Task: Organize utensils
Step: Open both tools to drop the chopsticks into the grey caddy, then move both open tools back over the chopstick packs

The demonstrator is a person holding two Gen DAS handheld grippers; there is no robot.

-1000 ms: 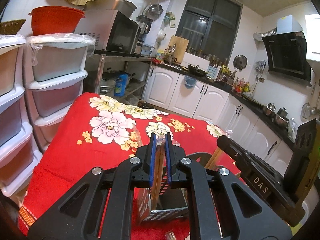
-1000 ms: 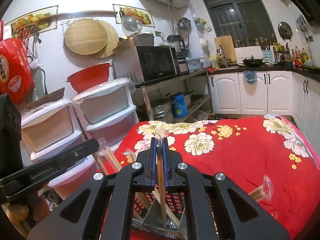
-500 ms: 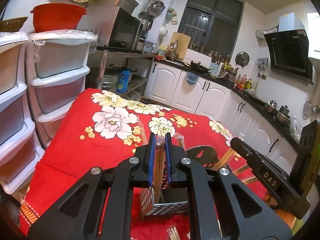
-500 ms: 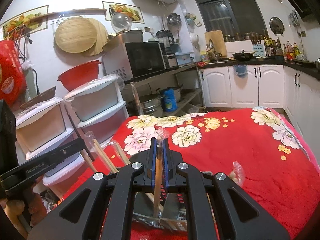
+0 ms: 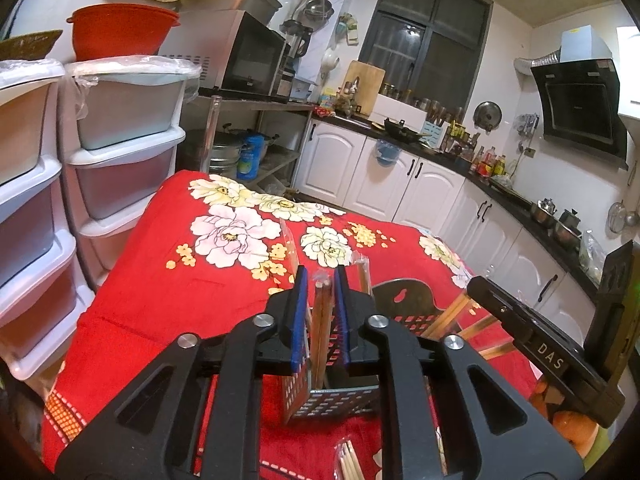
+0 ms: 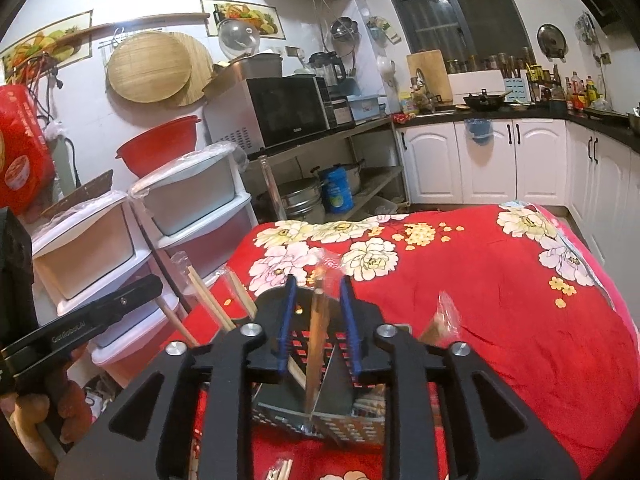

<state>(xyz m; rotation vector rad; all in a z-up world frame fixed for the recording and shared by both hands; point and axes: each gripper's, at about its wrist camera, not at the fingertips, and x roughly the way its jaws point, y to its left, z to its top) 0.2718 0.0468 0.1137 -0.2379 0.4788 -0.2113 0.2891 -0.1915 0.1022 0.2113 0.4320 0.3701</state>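
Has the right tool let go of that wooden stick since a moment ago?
Yes. The right tool has just been opening; its blue pads now stand clear of the chopsticks over the holder.

Both hand-held grippers, left (image 5: 321, 280) and right (image 6: 317, 290), jaws just parted.

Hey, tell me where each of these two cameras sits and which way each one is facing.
Left wrist: sits on the left tool, facing across the red floral cloth toward the window; chopsticks stand between its parted jaws over the perforated holder; the right tool's arm shows at right.
Right wrist: sits on the right tool, facing the microwave; a chopstick stands between its parted jaws; the left tool's arm shows at left.
Shared: holder, cloth, microwave, drawer units.
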